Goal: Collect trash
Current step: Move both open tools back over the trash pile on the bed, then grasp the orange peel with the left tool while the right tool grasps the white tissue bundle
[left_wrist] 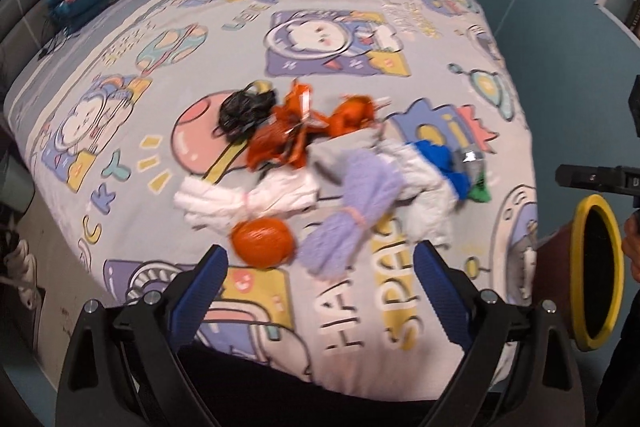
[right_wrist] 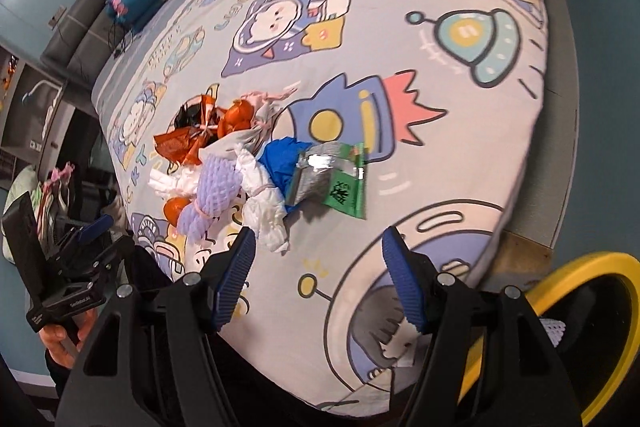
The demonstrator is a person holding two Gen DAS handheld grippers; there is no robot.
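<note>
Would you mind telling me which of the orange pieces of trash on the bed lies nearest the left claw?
The round orange ball, just ahead of the left claw; the crumpled orange wrappers lie farther back.

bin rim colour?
Yellow rim around a dark opening, on the bin beside the bed; clearest in the right wrist view.

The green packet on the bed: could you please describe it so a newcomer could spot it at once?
Find the cartoon bedsheet and its trash pile. At the pile's end nearest the yellow-rimmed bin lies the green packet, beside blue plastic. It alone is green with a silver foil top.
</note>
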